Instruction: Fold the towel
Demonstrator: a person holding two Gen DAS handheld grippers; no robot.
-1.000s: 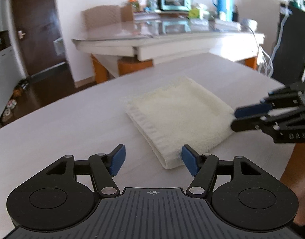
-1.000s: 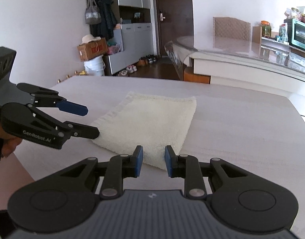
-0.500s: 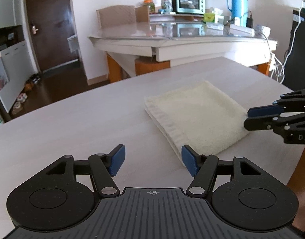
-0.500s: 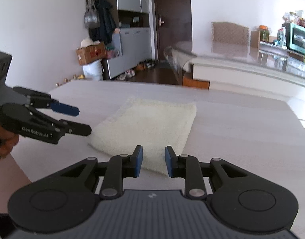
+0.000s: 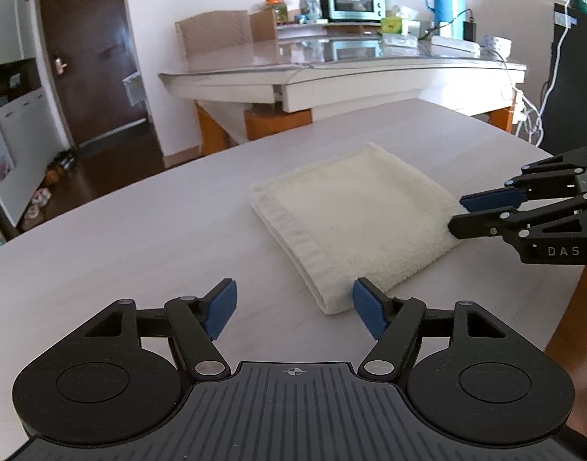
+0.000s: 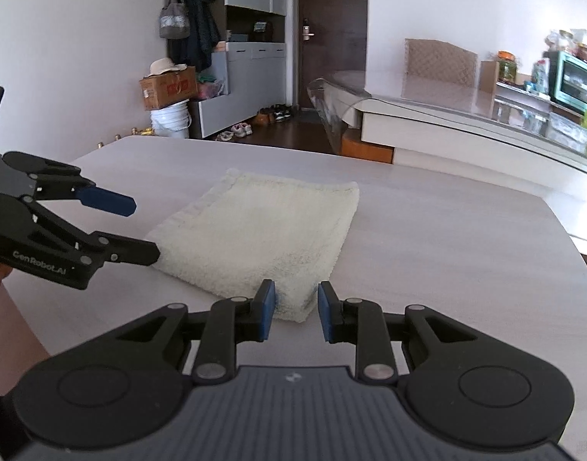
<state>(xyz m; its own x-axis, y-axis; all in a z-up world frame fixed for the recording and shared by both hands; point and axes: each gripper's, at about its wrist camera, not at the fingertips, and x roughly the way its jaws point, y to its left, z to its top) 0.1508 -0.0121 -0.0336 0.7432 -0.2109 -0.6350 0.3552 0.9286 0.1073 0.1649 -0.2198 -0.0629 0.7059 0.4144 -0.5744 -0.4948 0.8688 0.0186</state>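
One folded towel lies between two grippers, left and right, fingers apart, gripping nothing.

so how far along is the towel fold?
Done: the cream terry towel lies folded in a compact rectangle on the pale wood-grain table. In hand: nothing; the left gripper and right gripper are both open at its near corners, the left's jaws just opening. Left: possibly one more fold, though it may be finished.

The left gripper jaws have just been opening wider, nothing between them, its right pad beside the towel corner.
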